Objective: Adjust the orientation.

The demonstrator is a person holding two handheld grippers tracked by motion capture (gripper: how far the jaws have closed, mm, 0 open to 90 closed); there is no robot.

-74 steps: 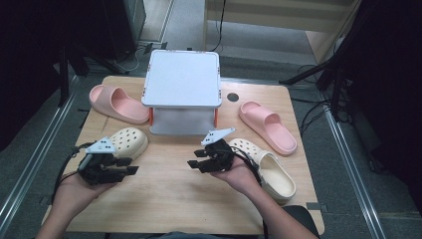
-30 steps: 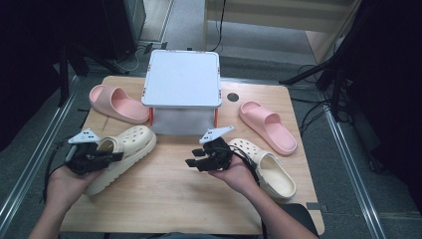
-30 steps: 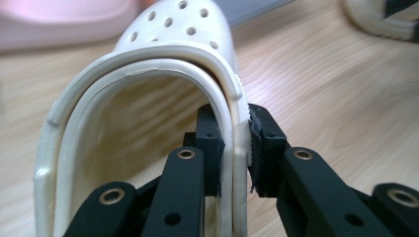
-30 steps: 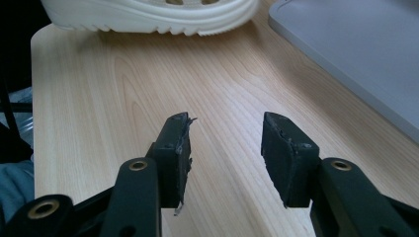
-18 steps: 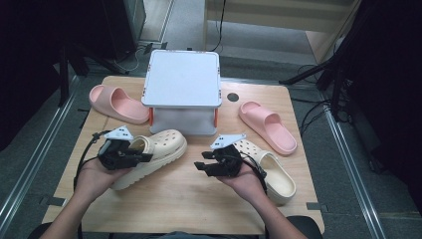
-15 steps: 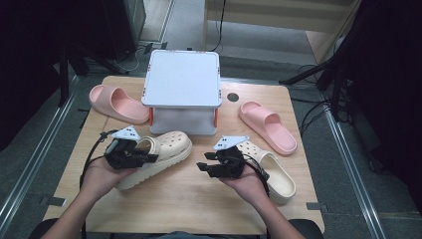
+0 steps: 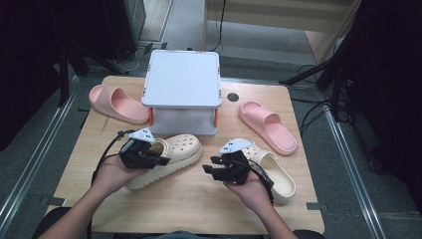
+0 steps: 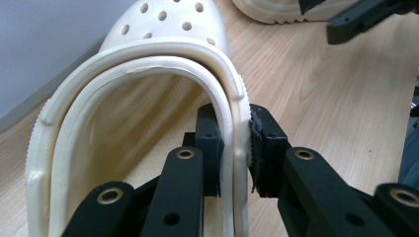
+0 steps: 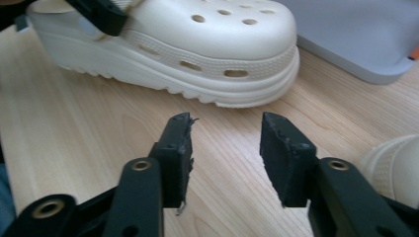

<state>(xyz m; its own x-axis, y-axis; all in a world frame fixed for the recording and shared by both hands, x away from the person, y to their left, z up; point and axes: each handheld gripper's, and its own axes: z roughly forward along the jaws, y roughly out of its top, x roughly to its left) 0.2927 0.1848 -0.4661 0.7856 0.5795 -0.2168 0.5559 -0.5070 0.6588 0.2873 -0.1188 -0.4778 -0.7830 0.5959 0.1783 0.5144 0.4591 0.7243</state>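
A cream clog (image 7: 176, 149) lies on the wooden table (image 7: 199, 209) in front of the white stand, toe pointing right. My left gripper (image 7: 160, 159) is shut on the clog's side wall near the heel. In the left gripper view one pad sits inside the rim (image 8: 148, 74) and one outside, with the gripper (image 8: 234, 136) pressing the wall. My right gripper (image 7: 209, 169) hovers just right of the clog's toe (image 9: 217, 34), above bare wood. Its jaws (image 9: 225, 133) have just been closing but stand apart with nothing between them. A second cream clog (image 7: 276, 172) lies under the right hand.
A white two-tier stand (image 7: 181, 79) stands at the back middle. One pink slipper (image 7: 117, 102) lies at the back left and another (image 7: 268, 124) at the right. Bare wood stretches along the table's front edge.
The left gripper has carried the cream clog rightward, from the table's left side to in front of the stand. The right gripper has shifted slightly right and nearer the second clog.
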